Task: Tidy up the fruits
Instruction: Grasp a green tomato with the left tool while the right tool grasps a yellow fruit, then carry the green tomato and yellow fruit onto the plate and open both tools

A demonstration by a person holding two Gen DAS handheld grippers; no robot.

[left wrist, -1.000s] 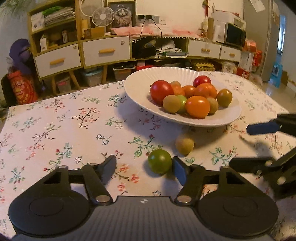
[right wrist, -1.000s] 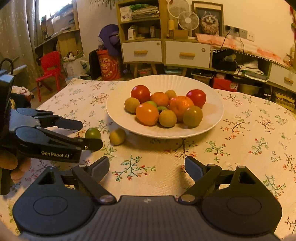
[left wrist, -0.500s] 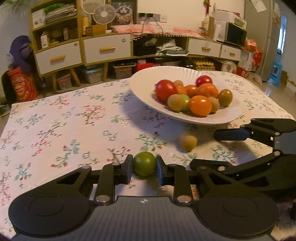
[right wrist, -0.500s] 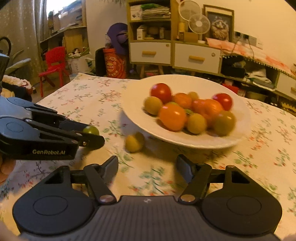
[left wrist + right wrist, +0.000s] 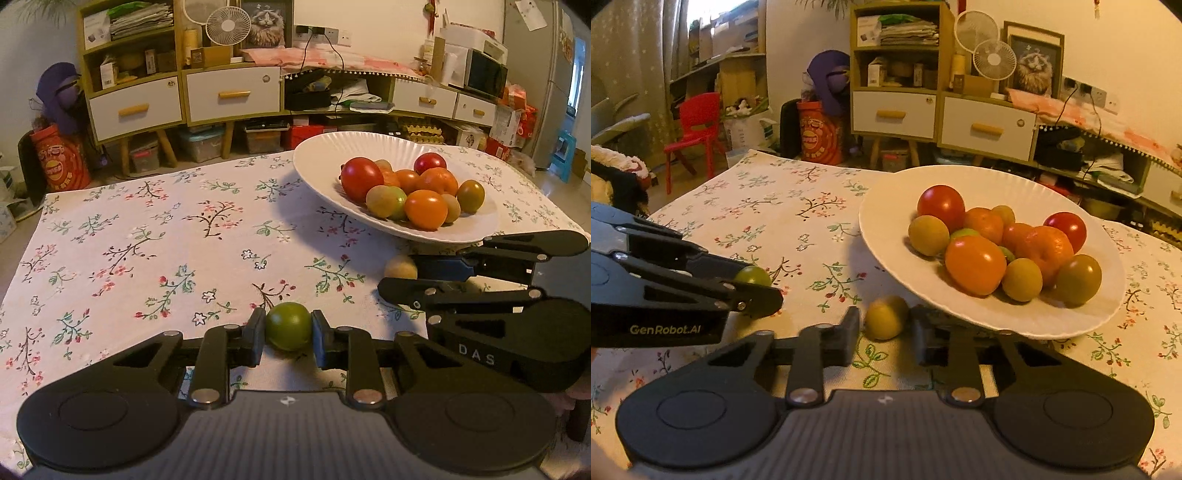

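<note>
Nearest the left wrist camera, the left gripper (image 5: 288, 338) is clenched on the small round green fruit (image 5: 289, 325), pads pressed on both its sides; a second ago those jaws stood apart with the fruit lying loose ahead of them on the cloth, and half a second ago they were already clamped. In the right wrist view the right gripper (image 5: 885, 330) has just been closing its jaws and now grasps the small round yellow fruit (image 5: 885, 317), which a second ago sat free on the table beside the plate, well ahead of wide-spread fingers. Both fruits sit low over the white floral-print tablecloth (image 5: 155, 240), near the front edge of the wide white fluted plate (image 5: 993, 177); whether either is lifted clear cannot be told. Each gripper shows in the other's view: the right one reaches in from the right of the left camera, hiding part of the yellow fruit, and the left one enters from the left of the right camera, covering much of the green fruit. The plate's rim overhangs the right finger of the right gripper. On the plate lie piled red, orange and yellow-green fruits (image 5: 975, 264). Beyond the table stand a yellow-framed cabinet with white drawers (image 5: 232, 94), a small white fan (image 5: 228, 26) and a red plastic chair (image 5: 696, 127).
</note>
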